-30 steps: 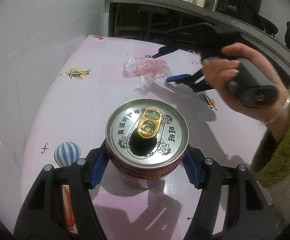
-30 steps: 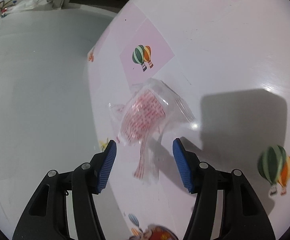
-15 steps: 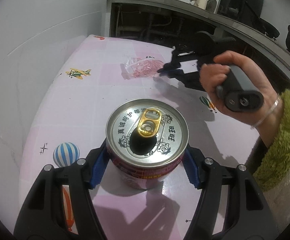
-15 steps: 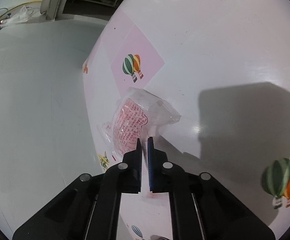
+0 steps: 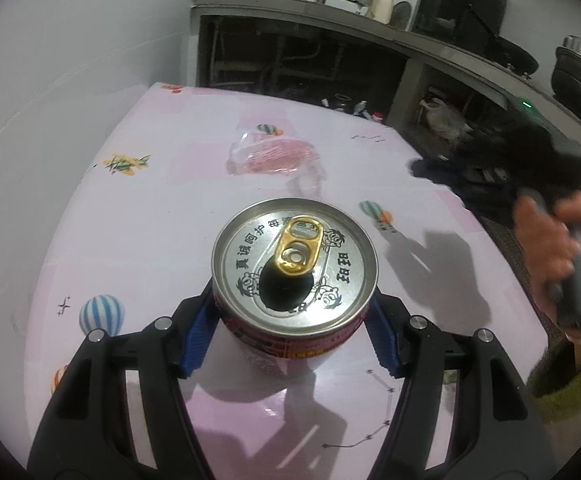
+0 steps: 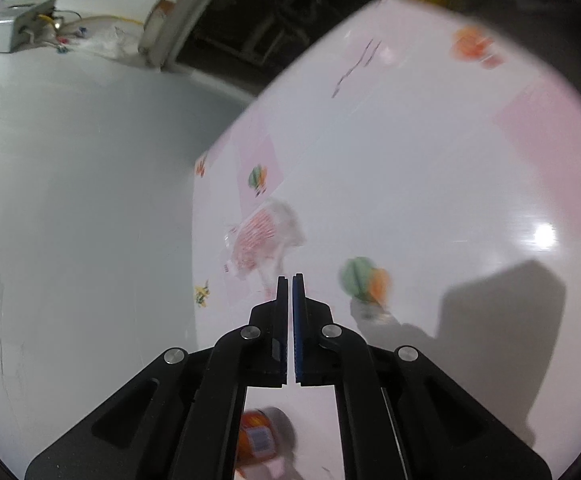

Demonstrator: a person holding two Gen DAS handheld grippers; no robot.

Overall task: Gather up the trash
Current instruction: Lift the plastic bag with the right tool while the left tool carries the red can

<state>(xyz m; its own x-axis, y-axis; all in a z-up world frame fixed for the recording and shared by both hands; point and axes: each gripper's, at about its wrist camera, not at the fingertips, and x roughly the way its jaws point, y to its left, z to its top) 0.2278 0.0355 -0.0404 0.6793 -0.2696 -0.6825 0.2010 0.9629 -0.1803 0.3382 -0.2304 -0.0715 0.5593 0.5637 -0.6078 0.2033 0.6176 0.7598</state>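
The can (image 5: 294, 276) stood upright near the table's (image 5: 162, 216) near edge, its silver lid printed with Chinese characters and cartoon pigs, gold tab over the open mouth. The left gripper (image 5: 292, 330) pinched its red body. A clear red-printed wrapper (image 6: 262, 242) lay flat toward the far edge, apart from the right gripper (image 6: 289, 282), whose pads were pressed together on nothing.

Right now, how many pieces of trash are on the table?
2. An opened drink can stands near the table's front, between the left gripper's pads. A clear plastic wrapper with red print lies flat farther back. More may lie outside view.
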